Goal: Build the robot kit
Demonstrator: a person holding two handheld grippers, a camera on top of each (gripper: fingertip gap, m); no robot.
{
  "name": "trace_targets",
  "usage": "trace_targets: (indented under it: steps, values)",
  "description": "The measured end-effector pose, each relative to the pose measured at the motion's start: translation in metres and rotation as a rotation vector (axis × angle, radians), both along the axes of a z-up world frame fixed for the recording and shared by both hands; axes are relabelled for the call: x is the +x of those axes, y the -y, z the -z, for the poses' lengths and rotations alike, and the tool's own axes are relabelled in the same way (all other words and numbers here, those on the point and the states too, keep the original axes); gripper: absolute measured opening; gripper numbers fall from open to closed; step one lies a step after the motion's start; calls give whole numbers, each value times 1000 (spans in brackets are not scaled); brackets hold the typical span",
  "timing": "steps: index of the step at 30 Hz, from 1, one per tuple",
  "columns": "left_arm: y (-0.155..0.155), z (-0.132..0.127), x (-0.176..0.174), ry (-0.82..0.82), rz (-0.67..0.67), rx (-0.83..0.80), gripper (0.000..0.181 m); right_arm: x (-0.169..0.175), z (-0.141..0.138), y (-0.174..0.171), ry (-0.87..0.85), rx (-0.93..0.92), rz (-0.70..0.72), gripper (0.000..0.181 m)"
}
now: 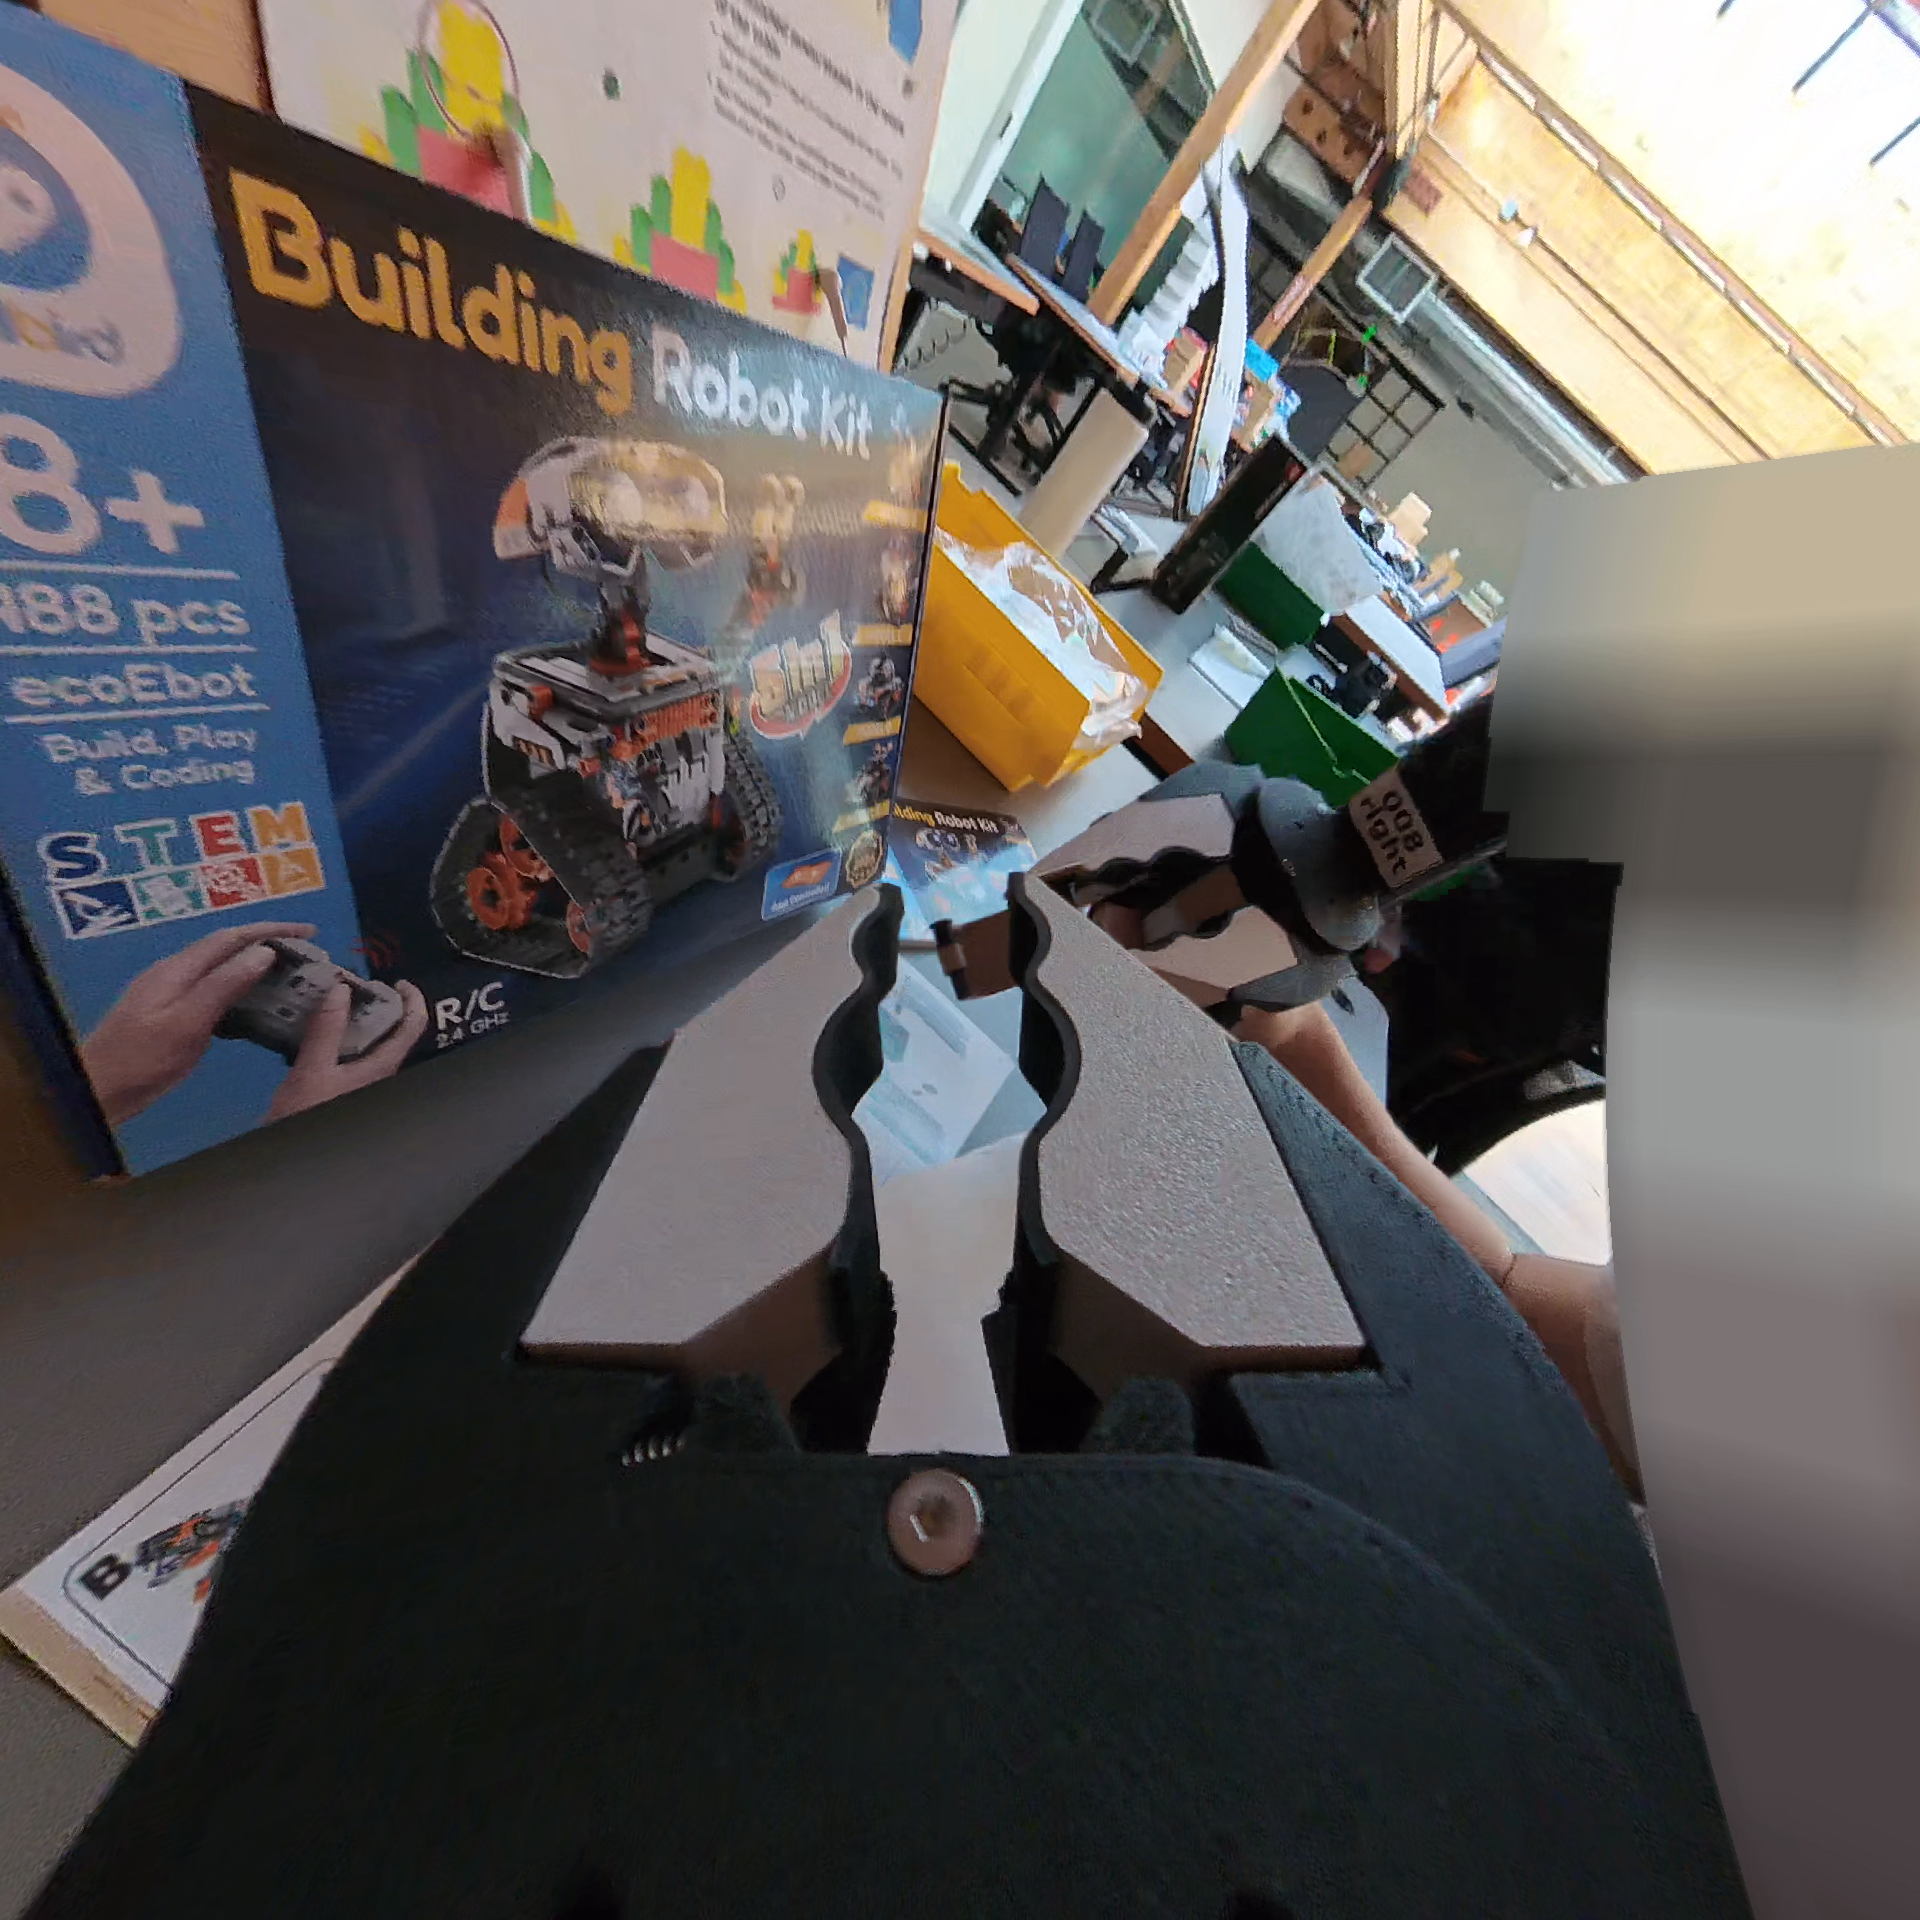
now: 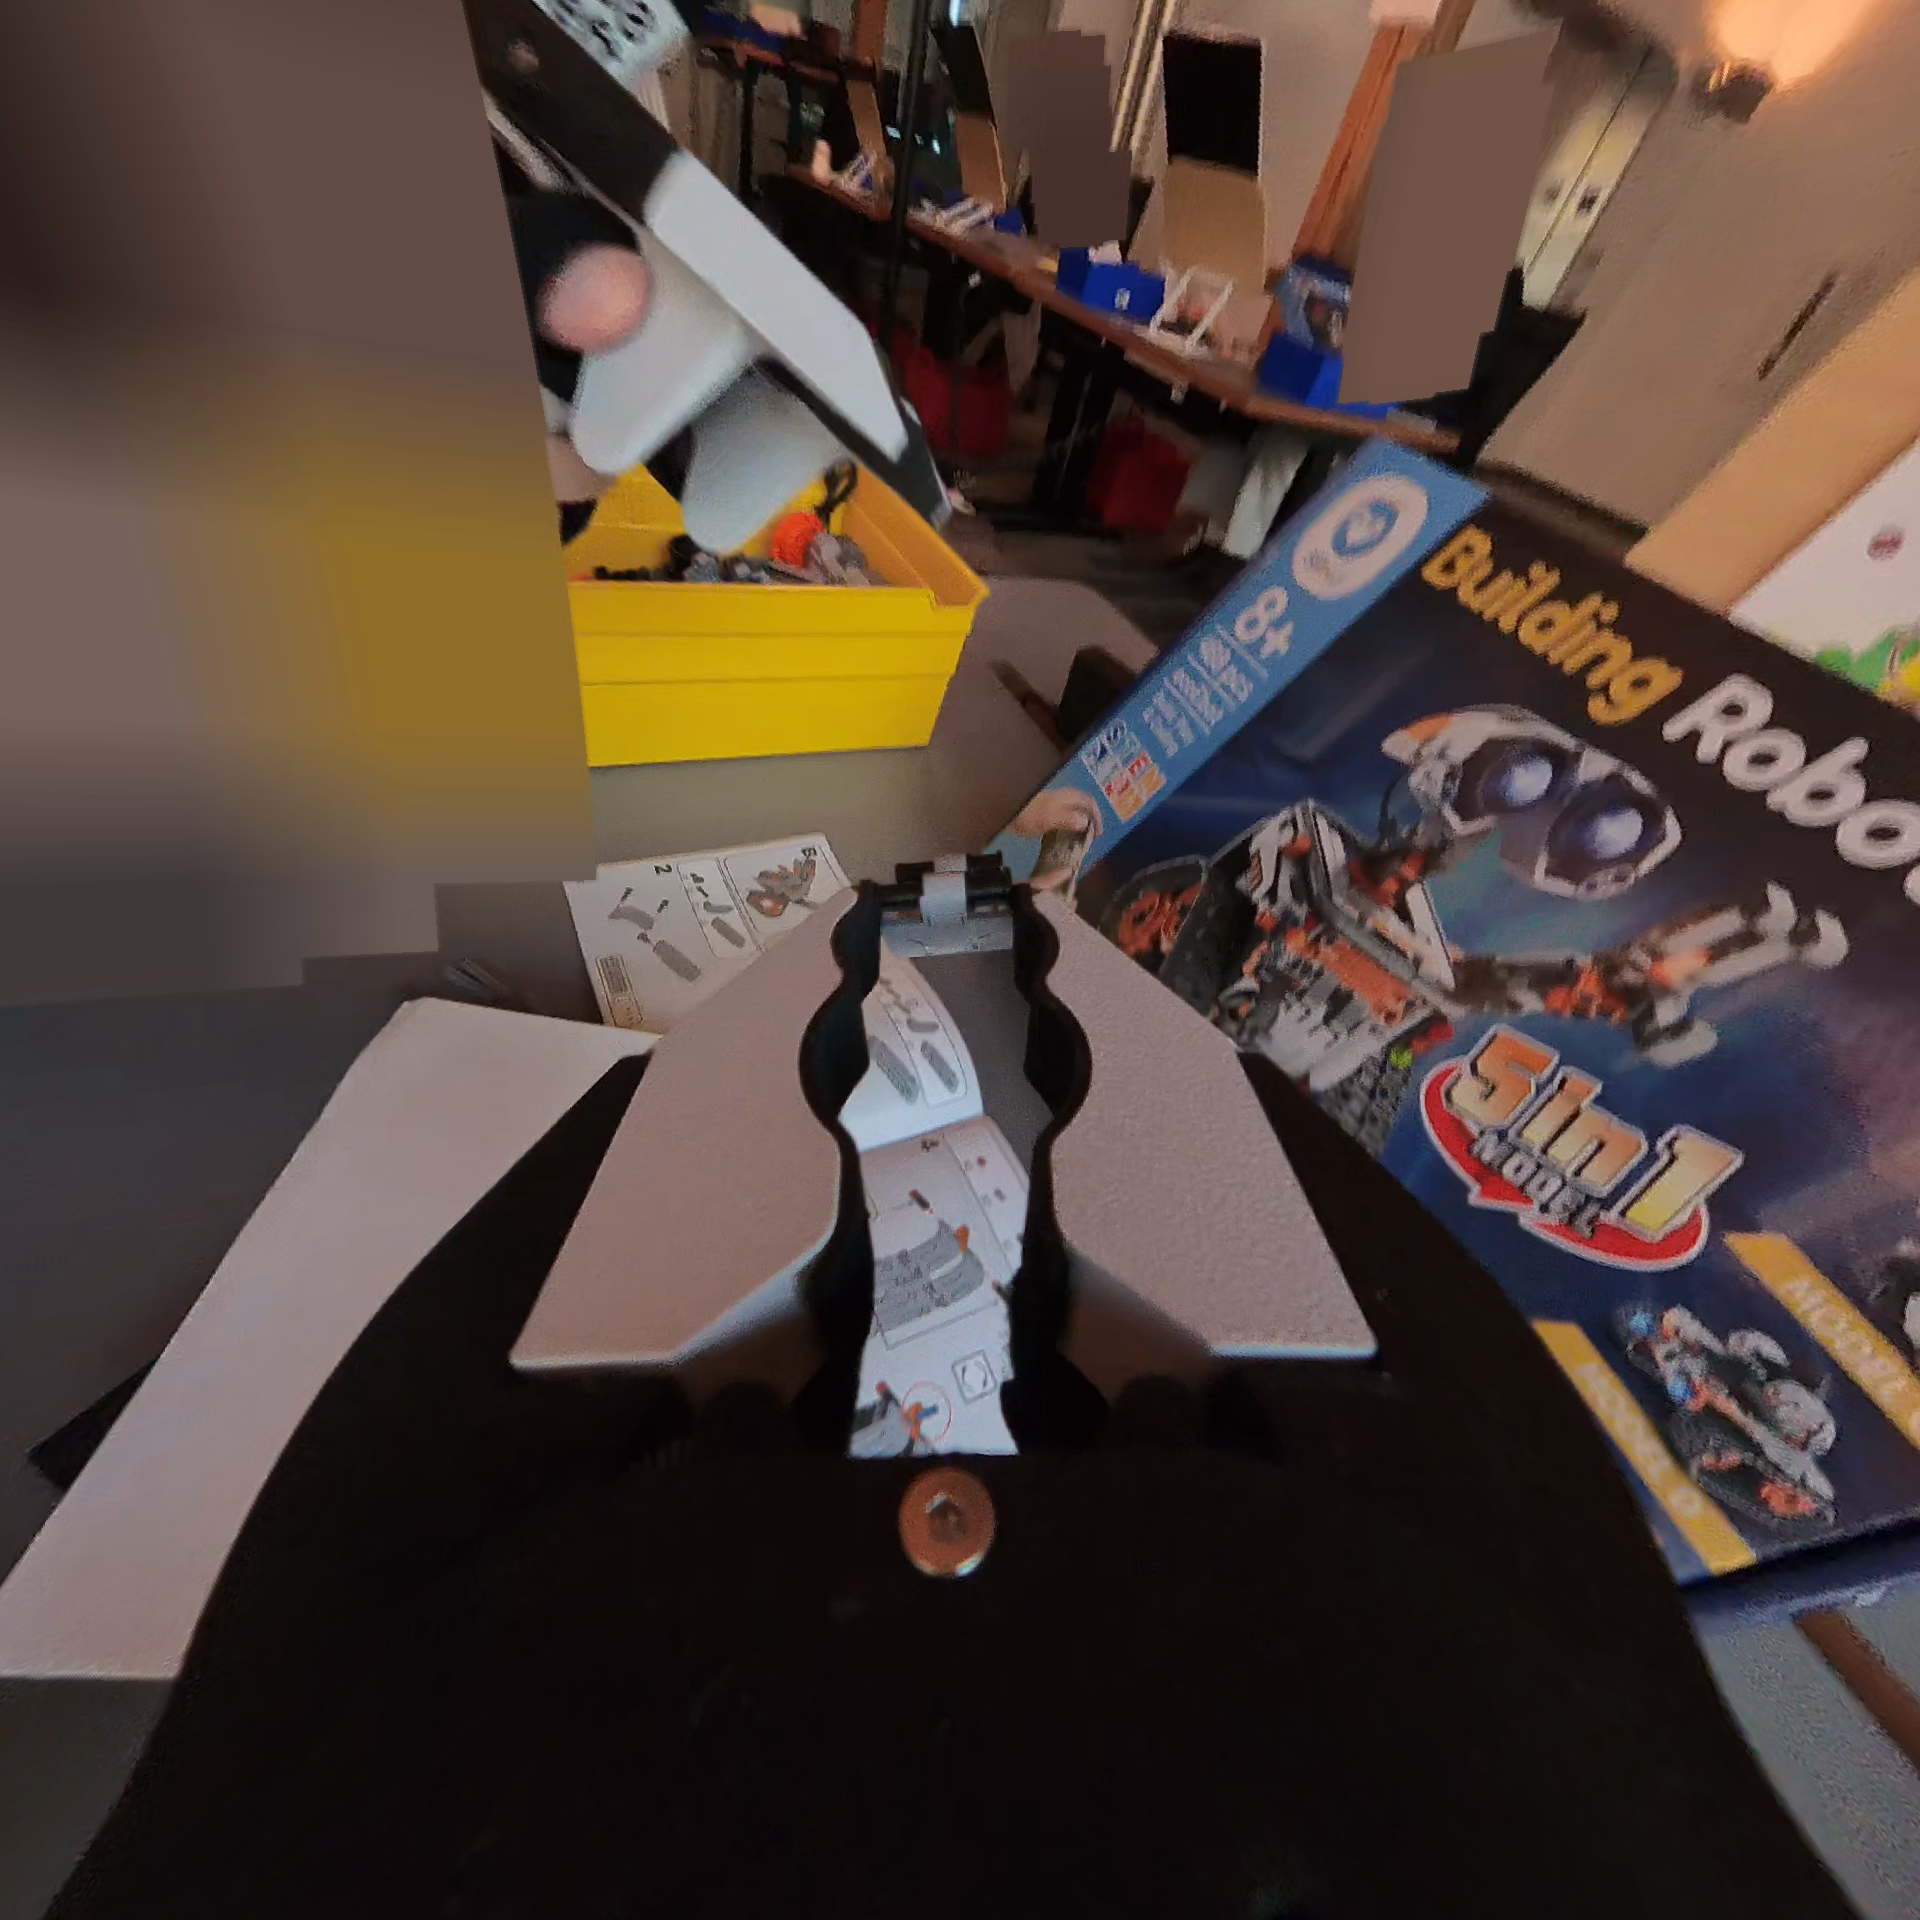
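My right gripper (image 2: 951, 906) is shut on a small grey brick assembly (image 2: 945, 925), held above an open instruction booklet (image 2: 707, 925). It also shows in the left wrist view (image 1: 987, 951), just beyond my left gripper's tips. My left gripper (image 1: 956, 899) is open by a narrow gap and holds nothing. It also shows in the right wrist view (image 2: 790, 457), raised over a yellow bin (image 2: 758, 665) with several loose parts. A dark blue building-kit box (image 1: 520, 623) stands upright behind both grippers and shows at the right of the right wrist view (image 2: 1507, 935).
A second yellow bin (image 1: 997, 675) with clear bags stands beside the box. Green bins (image 1: 1299, 727) are farther back. A printed sheet (image 1: 125, 1590) lies at the near left. A white sheet (image 2: 260, 1247) lies under my right gripper. Tables with blue bins (image 2: 1112, 275) are behind. The left gripper's tips are roughly 9 cm from the right gripper's.
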State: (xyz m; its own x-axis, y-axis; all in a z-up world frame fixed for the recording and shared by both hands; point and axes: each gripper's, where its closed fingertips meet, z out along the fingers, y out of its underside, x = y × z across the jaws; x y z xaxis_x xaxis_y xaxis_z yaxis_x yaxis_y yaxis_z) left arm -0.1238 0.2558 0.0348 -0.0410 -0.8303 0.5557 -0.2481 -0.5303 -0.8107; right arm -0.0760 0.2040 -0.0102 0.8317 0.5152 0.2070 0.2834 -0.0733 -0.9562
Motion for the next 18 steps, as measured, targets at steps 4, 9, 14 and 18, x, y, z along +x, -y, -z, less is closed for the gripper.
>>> trace_targets:
  steps: [4,9,14,18]
  values:
    - [-10,-22,-10,98,-65,8,15,14,6,-2,-82,-60,25,24]
    - [-12,-30,-16,125,-87,21,14,13,11,-3,-97,-83,19,24]
    - [-10,-30,-16,123,-81,24,14,9,15,-4,-75,-93,8,24]
    - [-10,-31,-16,127,-82,25,14,9,17,-4,-62,-96,7,24]
